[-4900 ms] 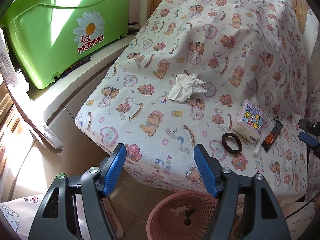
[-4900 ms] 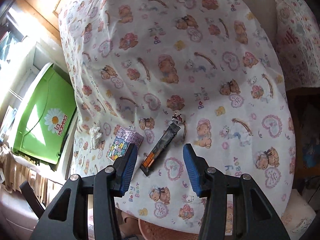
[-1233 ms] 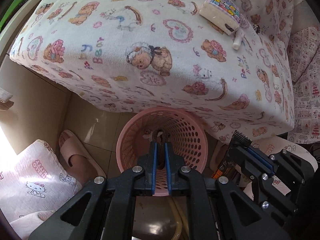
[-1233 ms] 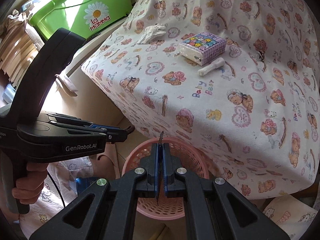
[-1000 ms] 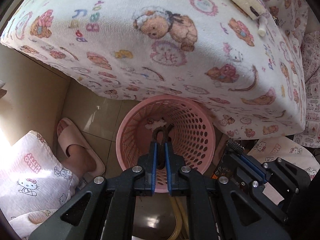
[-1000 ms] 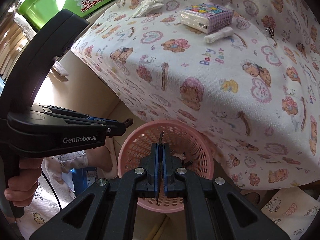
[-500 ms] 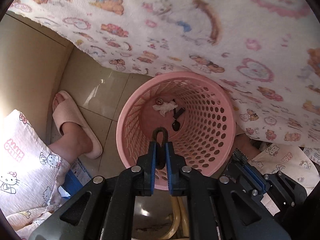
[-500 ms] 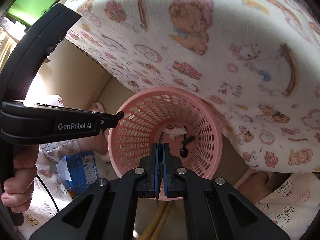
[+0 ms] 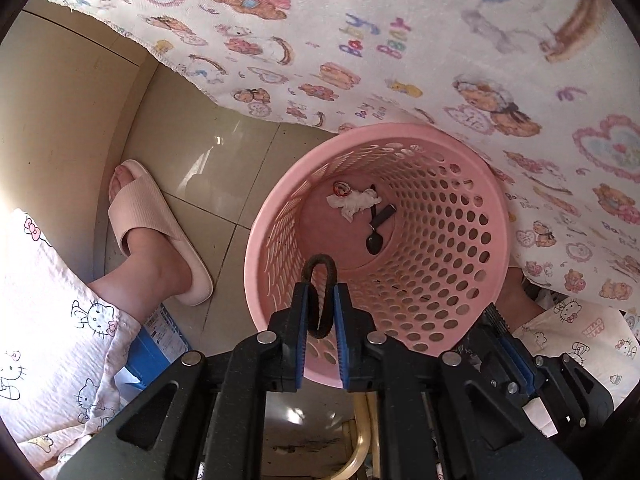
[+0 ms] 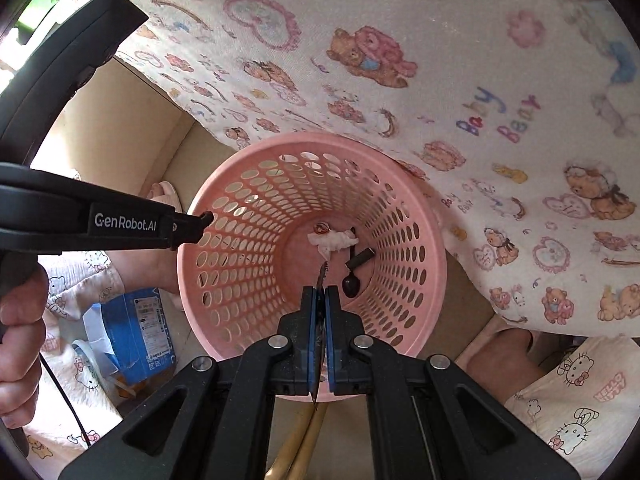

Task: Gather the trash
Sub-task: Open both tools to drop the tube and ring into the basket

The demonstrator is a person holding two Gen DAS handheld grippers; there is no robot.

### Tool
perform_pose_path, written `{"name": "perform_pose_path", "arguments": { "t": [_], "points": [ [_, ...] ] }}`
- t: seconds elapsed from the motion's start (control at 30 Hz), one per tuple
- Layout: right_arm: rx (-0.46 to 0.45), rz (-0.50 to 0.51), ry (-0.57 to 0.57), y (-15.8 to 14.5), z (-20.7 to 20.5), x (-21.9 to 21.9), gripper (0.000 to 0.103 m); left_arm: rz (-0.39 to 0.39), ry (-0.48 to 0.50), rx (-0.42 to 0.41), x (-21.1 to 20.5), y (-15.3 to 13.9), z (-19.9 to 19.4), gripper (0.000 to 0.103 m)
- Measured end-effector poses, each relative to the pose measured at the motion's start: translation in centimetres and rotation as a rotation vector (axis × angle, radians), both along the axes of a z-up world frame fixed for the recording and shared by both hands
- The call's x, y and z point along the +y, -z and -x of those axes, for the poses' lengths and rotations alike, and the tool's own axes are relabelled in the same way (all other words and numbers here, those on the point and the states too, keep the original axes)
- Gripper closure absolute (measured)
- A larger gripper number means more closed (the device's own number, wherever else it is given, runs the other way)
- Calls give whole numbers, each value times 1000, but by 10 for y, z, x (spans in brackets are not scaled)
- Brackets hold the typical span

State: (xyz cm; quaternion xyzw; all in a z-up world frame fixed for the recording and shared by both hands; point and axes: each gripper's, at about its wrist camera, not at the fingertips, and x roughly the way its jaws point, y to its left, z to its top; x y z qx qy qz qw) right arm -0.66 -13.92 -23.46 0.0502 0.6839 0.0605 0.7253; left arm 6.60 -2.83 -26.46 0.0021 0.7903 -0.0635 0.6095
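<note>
Over the pink basket (image 9: 256,248), the left gripper (image 9: 320,304) is opening around the hair tie (image 9: 320,280), while the right gripper (image 10: 320,308), clamped on the wrapper (image 10: 321,276), must release next.

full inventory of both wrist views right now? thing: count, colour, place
basket: 1, pink, perforated, on the floor against the hanging cloth
tissue: 1, white, crumpled, basket bottom
spoon: 1, black, basket bottom beside the tissue
hair tie: 1, dark, between the left gripper's pads, over the basket
wrapper: 1, thin, dark, edge-on, pinched in the right gripper over the basket
cloth: 1, white with bear and heart print, hanging behind the basket
box: 1, blue, on the floor left of the basket
slipper: 1, pale pink, on a foot
left gripper: 1, black, blue pads, jaws opening
right gripper: 1, black, blue pads, shut
</note>
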Motion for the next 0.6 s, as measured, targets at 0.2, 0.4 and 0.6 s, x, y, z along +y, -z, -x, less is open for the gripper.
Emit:
{"name": "perform_pose_path", "arguments": {
  "t": [0.2, 0.4, 0.6],
  "points": [
    [10, -7, 12, 3, -2, -1, 97, -8, 9, -41, -1, -8, -2, 65],
    [31, 0, 36, 5, -3, -5, 83, -14, -5, -64, 2, -16, -4, 53],
    [12, 0, 42, -2, -5, -8, 77, -1, 0, -110, 4, -34, -6, 44]
  ]
}}
